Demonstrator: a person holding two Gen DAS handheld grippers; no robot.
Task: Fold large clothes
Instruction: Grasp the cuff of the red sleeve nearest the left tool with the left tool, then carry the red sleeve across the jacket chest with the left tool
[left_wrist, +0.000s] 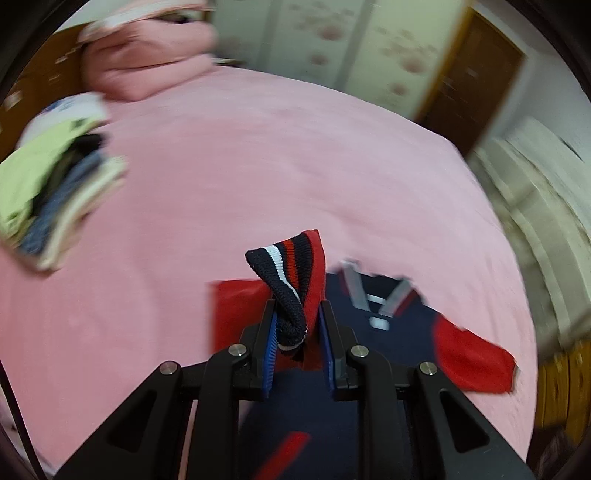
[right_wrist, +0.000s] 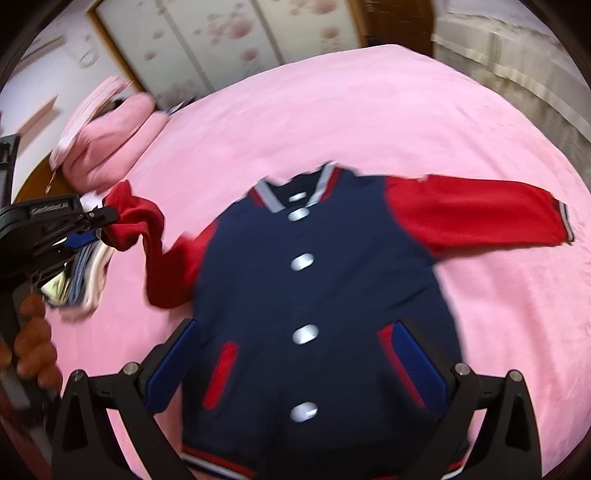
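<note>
- Pink bedspread (right_wrist: 369, 110) across the whole bed, pillows (right_wrist: 107, 144) at the far left corner, stack of folded clothes (left_wrist: 55, 184) at the left edge.
- Navy-and-red jacket (right_wrist: 314, 295) flat on the bedspread, front up, collar away, hem nearest, long axis running straight out from the right gripper.
- Far sleeve (right_wrist: 472, 214) stretched out flat to the right, well apart from either tool.
- Near sleeve (right_wrist: 162, 258) raised off the bed, out to the left of the jacket body.
- Left gripper (left_wrist: 297, 325) clamped on the striped cuff (left_wrist: 288, 273), nearly closed.
- Right gripper (right_wrist: 299, 369) spread wide above the jacket front, nothing between the fingers.
- Likely next: cuff carried rightward across the chest, crosswise to the jacket's long axis; left hand alone placed for it.
</note>
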